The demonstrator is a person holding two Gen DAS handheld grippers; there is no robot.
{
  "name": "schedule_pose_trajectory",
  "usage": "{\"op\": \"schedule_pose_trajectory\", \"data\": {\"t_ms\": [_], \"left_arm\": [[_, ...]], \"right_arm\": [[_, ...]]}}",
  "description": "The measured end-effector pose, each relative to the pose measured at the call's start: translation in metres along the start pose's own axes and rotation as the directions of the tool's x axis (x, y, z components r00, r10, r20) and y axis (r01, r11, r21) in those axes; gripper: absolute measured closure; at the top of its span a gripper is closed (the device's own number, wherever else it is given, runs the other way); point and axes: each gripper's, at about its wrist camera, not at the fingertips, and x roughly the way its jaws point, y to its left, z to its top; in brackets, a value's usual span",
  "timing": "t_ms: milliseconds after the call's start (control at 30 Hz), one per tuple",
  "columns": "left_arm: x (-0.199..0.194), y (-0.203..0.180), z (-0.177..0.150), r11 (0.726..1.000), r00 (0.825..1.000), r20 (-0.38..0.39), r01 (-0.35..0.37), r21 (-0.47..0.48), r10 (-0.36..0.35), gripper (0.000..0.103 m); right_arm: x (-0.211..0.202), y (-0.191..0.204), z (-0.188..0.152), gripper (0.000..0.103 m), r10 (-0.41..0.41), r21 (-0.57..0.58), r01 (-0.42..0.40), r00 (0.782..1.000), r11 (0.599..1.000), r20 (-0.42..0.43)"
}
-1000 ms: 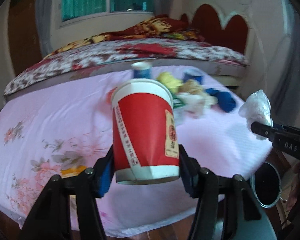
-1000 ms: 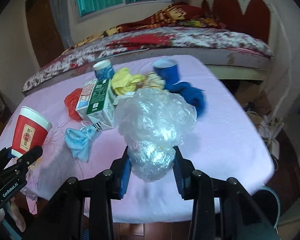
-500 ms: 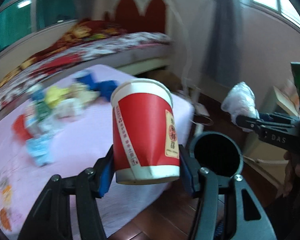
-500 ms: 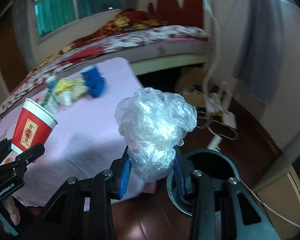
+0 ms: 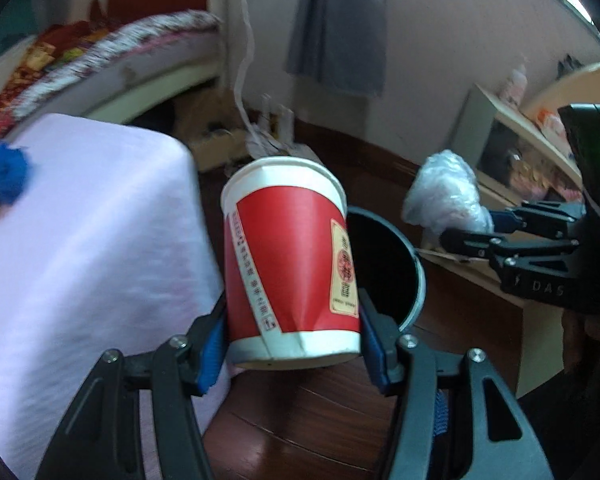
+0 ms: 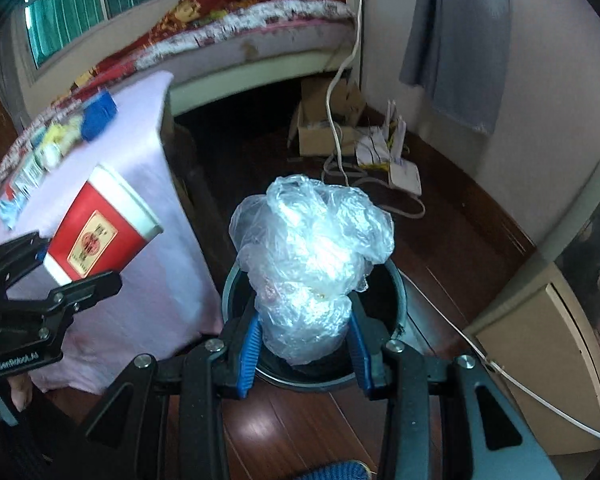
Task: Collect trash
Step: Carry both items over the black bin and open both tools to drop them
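My left gripper (image 5: 292, 344) is shut on a red and white paper cup (image 5: 290, 256), held upright beside the table's corner, just left of a round dark bin (image 5: 384, 264) on the floor. My right gripper (image 6: 304, 344) is shut on a crumpled clear plastic bag (image 6: 312, 256) and holds it right above the bin (image 6: 398, 300). The bag also shows in the left wrist view (image 5: 444, 200). The cup and left gripper show at the left of the right wrist view (image 6: 96, 236).
The pink-clothed table (image 5: 80, 248) stands left of the bin with more trash on it (image 6: 60, 140). A bed (image 6: 240, 40) lies behind. A cardboard box (image 6: 324, 120), cables and papers lie on the wooden floor. A cabinet (image 6: 540, 360) stands to the right.
Both grippers have swung right, away from the table top, and down toward the bin on the floor. The bag now hangs over the bin. Both still hold their items.
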Motion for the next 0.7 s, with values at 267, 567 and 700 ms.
{"op": "schedule_pose_trajectory", "data": {"t_ms": [267,567,700], "left_arm": [[0.064,-0.007,0.005,0.995,0.987,-0.133,0.095,0.021,-0.092,0.044],[0.089,-0.008,0.005,0.999,0.982,-0.181,0.048,0.008,-0.046,0.001],[0.076,-0.001,-0.002,1.000,0.985,-0.172,-0.012,-0.019,0.008,0.001]], "right_arm": [[0.061,-0.016,-0.011,0.061,0.049,-0.058,-0.056,0.992,0.997,-0.119],[0.108,-0.024,-0.015,0.036,0.055,-0.115,-0.082,0.974,0.990,-0.219],[0.114,-0.030,-0.019,0.007,-0.018,-0.125,-0.011,0.974,0.992,-0.227]]}}
